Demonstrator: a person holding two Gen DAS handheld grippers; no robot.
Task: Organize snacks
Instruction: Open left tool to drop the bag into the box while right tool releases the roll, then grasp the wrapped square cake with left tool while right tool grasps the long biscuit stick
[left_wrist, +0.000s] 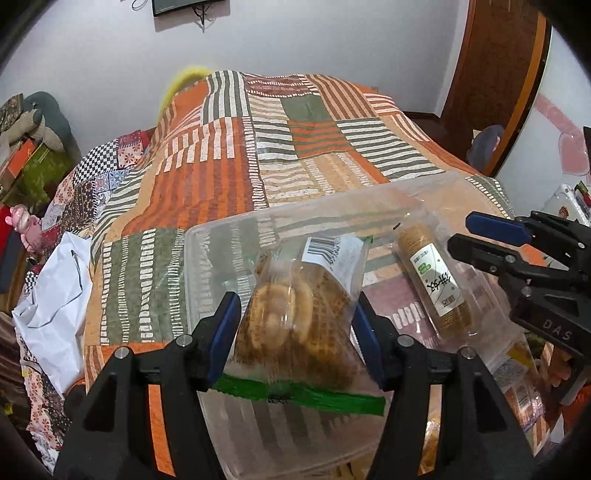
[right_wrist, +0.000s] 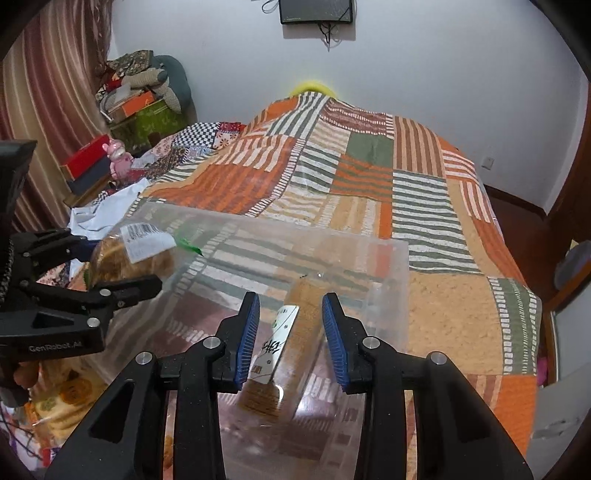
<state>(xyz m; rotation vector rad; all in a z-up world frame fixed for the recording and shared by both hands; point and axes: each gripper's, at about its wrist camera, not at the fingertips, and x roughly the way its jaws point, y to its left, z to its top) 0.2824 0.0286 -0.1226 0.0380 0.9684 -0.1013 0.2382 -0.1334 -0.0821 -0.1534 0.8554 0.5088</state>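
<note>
The left gripper (left_wrist: 295, 325) is clamped on a clear bag of round cookies (left_wrist: 295, 317), its blue pads (left_wrist: 223, 332) pressing the bag's two sides. The bag carries a white barcode label at its top and a green strip along its lower edge, and it hangs over the left part of a clear plastic storage box (left_wrist: 207, 266) that sits on a bed covered with an orange, green and white patchwork quilt (left_wrist: 229, 173). Whether the bag's bottom touches the box floor is hard to tell through the glare of the plastic.

The right gripper (right_wrist: 291, 332) has its jaws spread, with nothing between them. It hovers over the right part of the same box (right_wrist: 391, 280), directly above a wrapped roll of crackers (right_wrist: 284, 343) with a white label printed in black characters. The roll lies on its side on the box floor, just beside the right wall, and its wrapper ends point toward the far and near walls. In the left wrist view the roll (left_wrist: 436, 280) is well apart from the cookie bag, and the right gripper (left_wrist: 476, 240) enters from the right edge above it.

More snack packets (left_wrist: 517, 384) lie on the quilt near the box's right side. A white plastic bag (left_wrist: 51, 295) rests at the bed's left edge, and a dark screen (right_wrist: 316, 11) hangs on the wall beyond the bed.
</note>
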